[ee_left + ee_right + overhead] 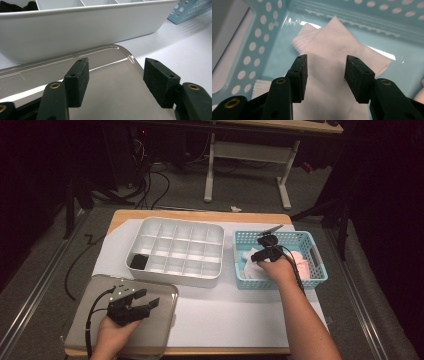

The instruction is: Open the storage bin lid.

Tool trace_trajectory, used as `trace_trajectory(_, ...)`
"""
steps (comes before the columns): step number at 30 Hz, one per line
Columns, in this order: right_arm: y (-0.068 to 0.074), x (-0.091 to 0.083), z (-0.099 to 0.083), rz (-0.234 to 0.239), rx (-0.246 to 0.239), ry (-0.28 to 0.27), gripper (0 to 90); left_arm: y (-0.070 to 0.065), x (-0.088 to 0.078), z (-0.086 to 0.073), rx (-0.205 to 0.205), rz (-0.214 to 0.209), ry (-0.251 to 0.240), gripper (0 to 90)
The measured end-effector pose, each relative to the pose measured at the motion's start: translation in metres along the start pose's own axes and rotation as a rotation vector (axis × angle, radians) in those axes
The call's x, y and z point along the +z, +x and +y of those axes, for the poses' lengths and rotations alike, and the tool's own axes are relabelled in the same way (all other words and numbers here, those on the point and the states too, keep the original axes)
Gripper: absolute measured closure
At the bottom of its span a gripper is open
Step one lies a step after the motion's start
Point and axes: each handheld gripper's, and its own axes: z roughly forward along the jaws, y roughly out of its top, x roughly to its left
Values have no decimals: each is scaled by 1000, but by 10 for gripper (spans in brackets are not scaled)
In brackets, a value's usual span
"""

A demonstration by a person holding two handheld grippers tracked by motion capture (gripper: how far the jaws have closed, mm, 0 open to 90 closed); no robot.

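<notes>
My right gripper point(258, 256) reaches down into a light blue perforated basket point(314, 270). It is open, and its pads point(300, 75) hover just above a white folded sock point(332, 47) with nothing pinched between them. The white sock point(247, 262) lies at the basket's left end beside a pink cloth point(302, 262). My left gripper point(145, 301) is open and empty over a grey translucent lid point(160, 330) at the table's front left. In the left gripper view the open jaws frame that lid point(110, 60), with the white organiser's wall point(82, 30) close behind.
A white divided organiser tray point(175, 275) sits mid-table on a white sheet point(235, 315), with a black item point(138, 262) in its front-left compartment. The basket's corner point(190, 10) stands to its right. A desk frame and cables lie on the floor beyond.
</notes>
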Motion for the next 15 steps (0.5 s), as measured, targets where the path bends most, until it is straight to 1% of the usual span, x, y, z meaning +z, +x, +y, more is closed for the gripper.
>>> trace_trajectory(2, -1, 2, 1, 4, 10, 27, 529, -1, 1, 0, 2, 0, 5, 378)
trace_trajectory(7, -2, 8, 2, 13, 11, 71, 554, -1, 1, 0, -1, -1, 3, 379)
trace_trajectory(10, -2, 9, 3, 13, 16, 101, 600, 0, 1, -1, 1, 2, 5, 379)
trace_trajectory(14, -2, 12, 4, 11, 10, 121, 661, 0, 1, -1, 0, 2, 3, 380)
trace_trajectory(15, -2, 13, 4, 4, 9, 131, 675, 0, 1, -1, 0, 3, 3, 381)
